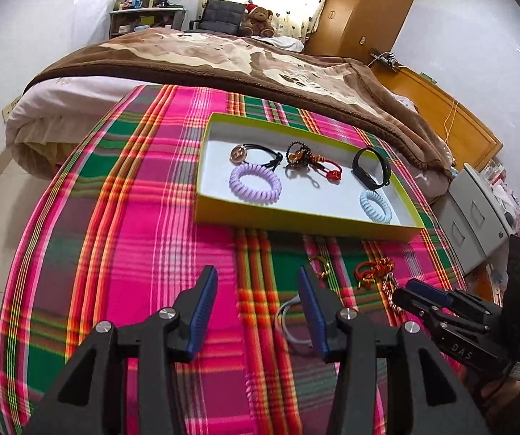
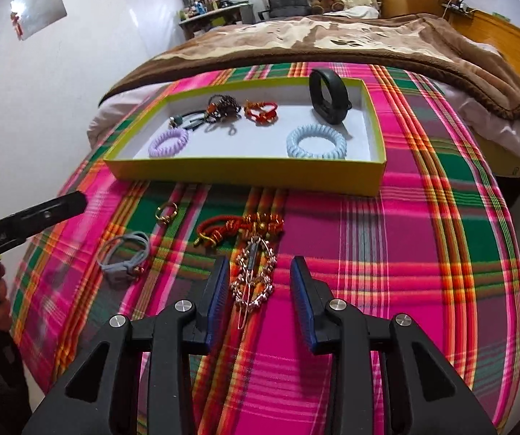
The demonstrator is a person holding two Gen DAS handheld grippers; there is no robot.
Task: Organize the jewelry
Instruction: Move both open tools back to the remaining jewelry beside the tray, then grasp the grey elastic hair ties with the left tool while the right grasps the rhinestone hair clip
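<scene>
A yellow-green box (image 1: 296, 223) (image 2: 245, 174) on the plaid cloth holds a purple coil tie (image 1: 255, 183) (image 2: 168, 142), a blue coil tie (image 1: 375, 206) (image 2: 316, 142), a black band (image 1: 371, 168) (image 2: 328, 99), a red bracelet (image 2: 261, 111) and other pieces. On the cloth lie a gold ring (image 2: 166, 213), a grey hair tie (image 2: 124, 256) (image 1: 288, 320), a red-gold bracelet (image 2: 240, 228) (image 1: 374, 272) and a rose-gold hair clip (image 2: 254, 281). My left gripper (image 1: 258, 291) is open above the cloth, the grey tie by its right finger. My right gripper (image 2: 260, 279) is open around the hair clip.
A bed with a brown blanket (image 1: 223, 58) lies beyond the cloth. A wooden headboard (image 1: 441, 108) and grey drawers (image 1: 477, 217) stand at the right. The right gripper's body (image 1: 459, 322) shows at the left view's right edge.
</scene>
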